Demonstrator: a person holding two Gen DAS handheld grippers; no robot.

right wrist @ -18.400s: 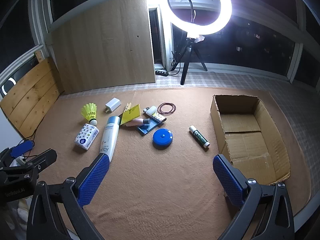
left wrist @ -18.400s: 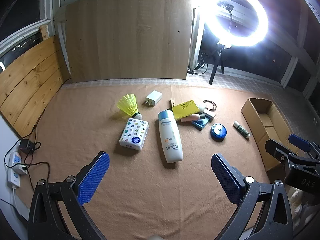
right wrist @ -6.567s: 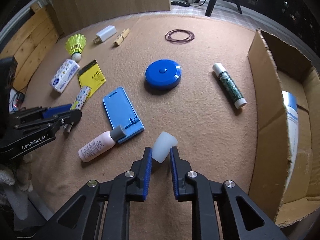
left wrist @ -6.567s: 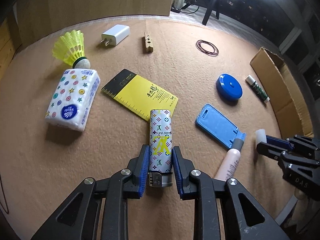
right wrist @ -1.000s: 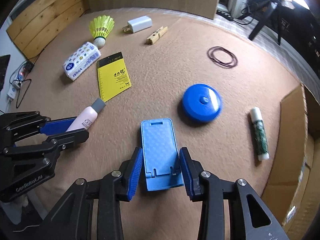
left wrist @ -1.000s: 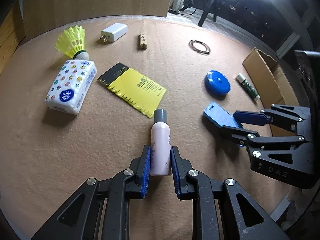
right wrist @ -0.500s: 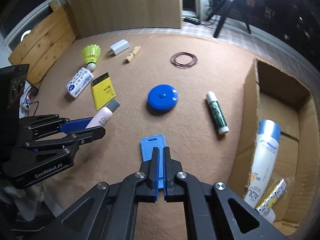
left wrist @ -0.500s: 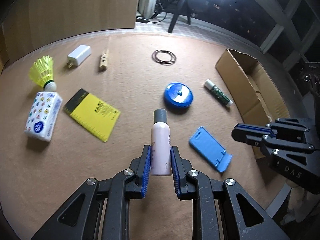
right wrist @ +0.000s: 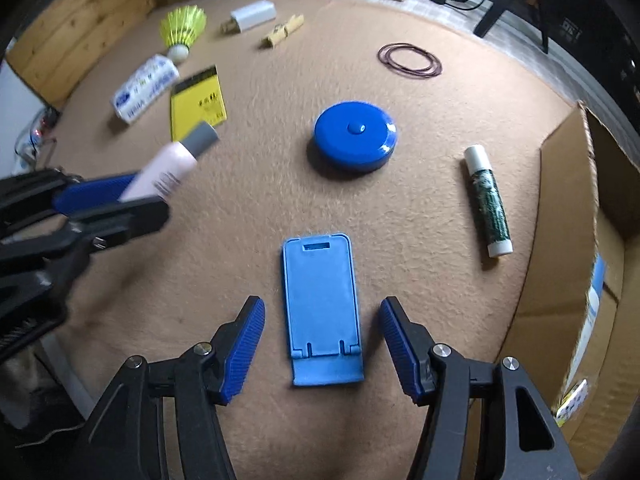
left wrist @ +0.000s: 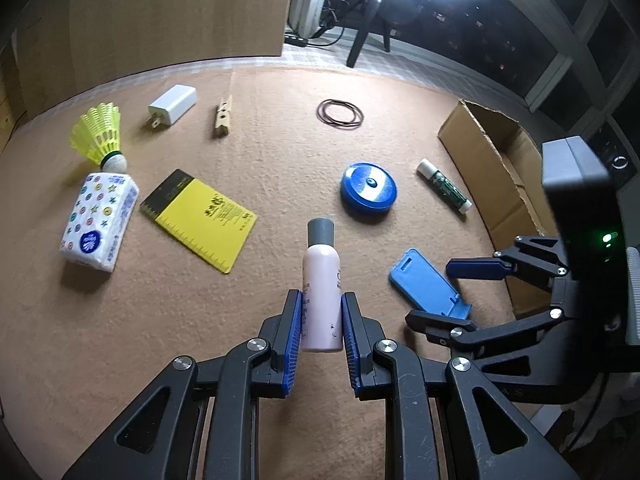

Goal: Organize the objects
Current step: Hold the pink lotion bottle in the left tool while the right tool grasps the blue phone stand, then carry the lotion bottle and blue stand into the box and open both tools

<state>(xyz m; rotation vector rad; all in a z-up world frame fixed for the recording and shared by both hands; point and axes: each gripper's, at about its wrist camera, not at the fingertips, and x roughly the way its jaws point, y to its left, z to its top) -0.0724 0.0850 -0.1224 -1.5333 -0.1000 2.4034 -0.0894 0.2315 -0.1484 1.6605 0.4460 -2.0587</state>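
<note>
Left gripper (left wrist: 320, 332) fingers clamp the pink bottle (left wrist: 322, 292). Right gripper (right wrist: 322, 346) fingers, just opening, straddle the blue phone stand (right wrist: 322, 312) without touching

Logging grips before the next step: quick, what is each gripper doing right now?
Left gripper: closed on the pale pink plastic bottle with grey cap.
Right gripper: open, just widened, astride the flat blue plastic phone stand.

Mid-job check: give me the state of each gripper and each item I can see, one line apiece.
left gripper: shut on pink bottle, lifted off the mat.
right gripper: open, jaws just opening, astride blue phone stand, pads clear.
blue phone stand: flat on mat.
blue round case: closed, on mat.
glue stick: capped, lying down.
cardboard box: open, already holding items.
shuttlecock: lying tilted, beside tissue pack.
</note>
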